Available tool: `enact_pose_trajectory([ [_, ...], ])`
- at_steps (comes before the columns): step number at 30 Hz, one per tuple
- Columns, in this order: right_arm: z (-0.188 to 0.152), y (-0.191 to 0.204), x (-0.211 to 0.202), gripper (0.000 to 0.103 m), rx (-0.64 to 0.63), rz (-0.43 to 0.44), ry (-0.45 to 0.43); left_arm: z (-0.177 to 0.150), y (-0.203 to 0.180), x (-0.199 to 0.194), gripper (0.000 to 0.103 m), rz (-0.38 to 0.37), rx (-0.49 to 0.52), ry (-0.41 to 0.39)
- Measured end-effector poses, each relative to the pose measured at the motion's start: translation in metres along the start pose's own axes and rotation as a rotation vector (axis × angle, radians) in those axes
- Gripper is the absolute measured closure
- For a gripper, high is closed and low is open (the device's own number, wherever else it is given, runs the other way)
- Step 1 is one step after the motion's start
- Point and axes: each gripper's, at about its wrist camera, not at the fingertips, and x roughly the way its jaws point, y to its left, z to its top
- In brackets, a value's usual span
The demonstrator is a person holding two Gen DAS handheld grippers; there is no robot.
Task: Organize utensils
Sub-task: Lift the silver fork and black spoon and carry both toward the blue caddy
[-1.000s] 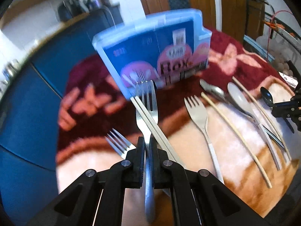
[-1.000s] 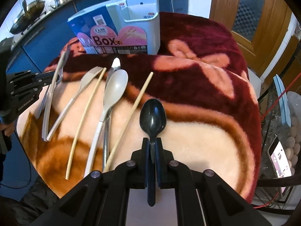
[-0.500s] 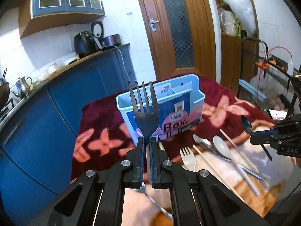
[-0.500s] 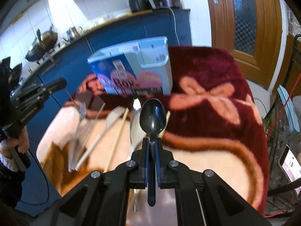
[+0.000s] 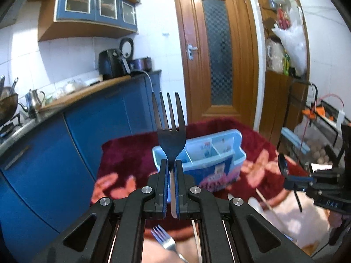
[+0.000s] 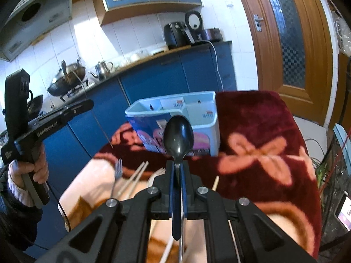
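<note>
My left gripper is shut on a metal fork, tines up, held in the air in front of the light blue utensil box. My right gripper is shut on a black spoon, bowl up, also raised before the same box, whose compartments show from above. In the left wrist view the right gripper with its spoon appears at the right edge. In the right wrist view a hand holds the left gripper at the left, its fork seen edge-on.
On the red and pink blanket lie another fork, a pair of chopsticks, a white fork and more utensils, partly hidden under my fingers. Blue cabinets stand behind the table, a wire rack to the right.
Both grippers have risen and tilted up with their utensils, from near the blanket to above it. The box now sits lower in both views and its open top shows.
</note>
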Motion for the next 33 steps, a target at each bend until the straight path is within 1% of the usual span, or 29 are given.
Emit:
enact_pose_trajectory([
  [8, 0.011, -0.007, 0.01, 0.096, 0.038, 0.031, -0.059, 0.039, 0.017, 0.0, 0.098, 0.004, -0.058, -0.094],
  [12, 0.017, -0.014, 0.016, 0.096, 0.058, 0.035, -0.078, 0.051, 0.022, 0.01, 0.098, -0.006, -0.088, -0.116],
  [15, 0.021, -0.02, 0.022, 0.096, 0.064, 0.029, -0.088, 0.056, 0.023, 0.028, 0.098, -0.016, -0.103, -0.115],
  [20, 0.033, -0.025, 0.033, 0.096, 0.062, 0.019, -0.096, 0.053, 0.025, 0.062, 0.098, -0.036, -0.13, -0.09],
  [22, 0.038, -0.026, 0.038, 0.096, 0.06, 0.017, -0.098, 0.049, 0.025, 0.073, 0.098, -0.025, -0.137, -0.081],
  [28, 0.057, -0.029, 0.055, 0.096, 0.058, 0.014, -0.116, 0.038, 0.029, 0.097, 0.098, -0.035, -0.164, -0.05],
  [33, 0.073, -0.024, 0.071, 0.096, 0.011, -0.024, -0.145, 0.022, 0.025, 0.111, 0.098, -0.037, -0.154, -0.025],
])
